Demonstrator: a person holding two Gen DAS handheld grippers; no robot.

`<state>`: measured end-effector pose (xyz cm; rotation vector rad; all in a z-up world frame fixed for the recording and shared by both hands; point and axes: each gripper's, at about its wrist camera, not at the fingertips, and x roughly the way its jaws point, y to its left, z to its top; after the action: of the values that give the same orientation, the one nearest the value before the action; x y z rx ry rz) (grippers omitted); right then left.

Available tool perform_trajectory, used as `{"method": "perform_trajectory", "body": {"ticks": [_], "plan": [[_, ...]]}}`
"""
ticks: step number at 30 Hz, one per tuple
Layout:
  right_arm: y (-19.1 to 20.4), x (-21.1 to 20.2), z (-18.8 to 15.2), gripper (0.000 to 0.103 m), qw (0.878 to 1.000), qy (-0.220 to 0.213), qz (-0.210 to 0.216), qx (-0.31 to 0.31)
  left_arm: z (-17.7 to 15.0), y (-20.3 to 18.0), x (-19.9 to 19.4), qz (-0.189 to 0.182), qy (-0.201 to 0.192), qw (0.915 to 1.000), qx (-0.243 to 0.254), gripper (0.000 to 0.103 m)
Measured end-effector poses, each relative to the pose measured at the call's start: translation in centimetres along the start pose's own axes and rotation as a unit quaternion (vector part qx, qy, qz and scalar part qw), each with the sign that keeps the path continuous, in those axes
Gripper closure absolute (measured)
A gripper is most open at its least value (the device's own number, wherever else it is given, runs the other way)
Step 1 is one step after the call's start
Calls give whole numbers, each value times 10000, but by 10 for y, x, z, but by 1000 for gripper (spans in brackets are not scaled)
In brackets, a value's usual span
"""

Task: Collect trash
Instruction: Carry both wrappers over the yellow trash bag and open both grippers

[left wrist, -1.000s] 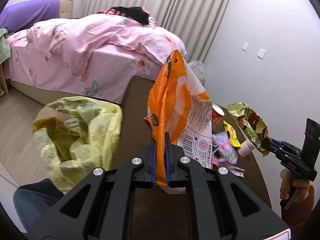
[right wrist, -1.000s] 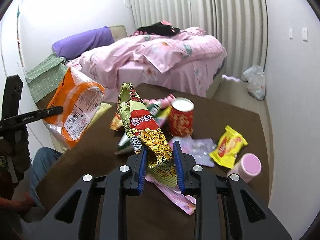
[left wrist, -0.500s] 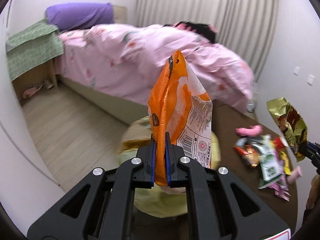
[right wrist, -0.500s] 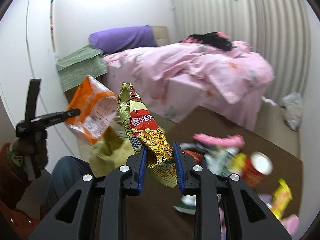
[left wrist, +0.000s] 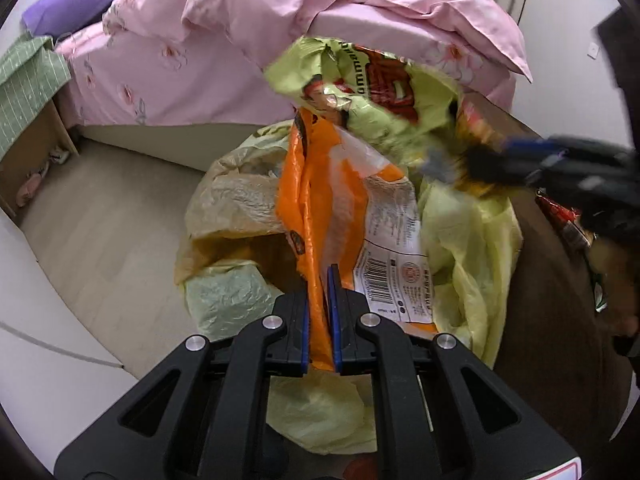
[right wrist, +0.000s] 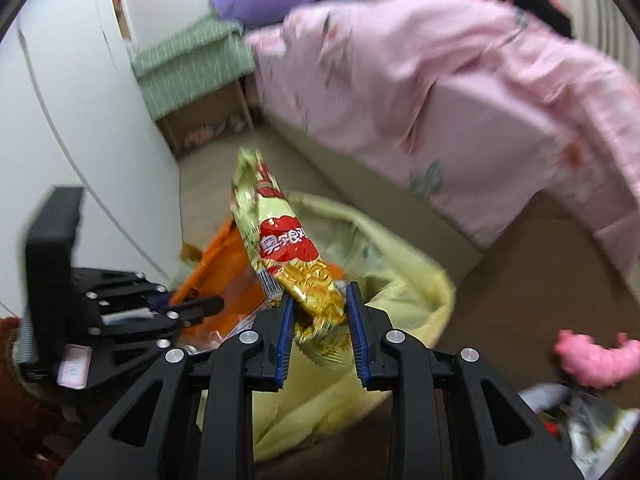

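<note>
Two crinkled wrappers over the yellow bin bag

Your left gripper [left wrist: 320, 316] pinches the glossy orange packet [left wrist: 316, 200] above the thin, rumpled yellow bag [left wrist: 472, 240]; your right gripper [right wrist: 320, 320] clamps a foil green-gold wrapper [right wrist: 288, 256], blurred, apparently over the same opening beside the brown table [right wrist: 512, 280]

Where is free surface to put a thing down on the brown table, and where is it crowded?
Bare brown table lies between the yellow trash bag and the pink wrapper. Crowded: over the bag's mouth, where both grippers hold wrappers, and the lower right corner with the wrapper pile.
</note>
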<state>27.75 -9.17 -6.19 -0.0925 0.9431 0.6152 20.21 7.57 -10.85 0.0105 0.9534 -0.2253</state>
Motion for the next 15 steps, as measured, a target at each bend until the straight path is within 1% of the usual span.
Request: {"method": "perform_trajectory", "body": {"ticks": [1, 4, 7, 11, 15], "plan": [[1, 15, 0, 78, 9997, 215, -78, -78, -1, 5, 1, -34, -19, 10000, -86, 96], [4, 38, -3, 78, 9974, 586, -250, -346, -1, 17, 3, -113, -97, 9996, -258, 96], [2, 44, -3, 78, 9960, 741, -282, -419, 0, 21, 5, -201, -101, 9993, -291, 96], [-1, 42, -8, 78, 9945, 895, -283, -456, 0, 30, 3, -441, -178, 9969, -623, 96], [-2, 46, -14, 78, 9935, 978, -277, -510, -3, 28, 8, -348, -156, 9973, -625, 96]]}}
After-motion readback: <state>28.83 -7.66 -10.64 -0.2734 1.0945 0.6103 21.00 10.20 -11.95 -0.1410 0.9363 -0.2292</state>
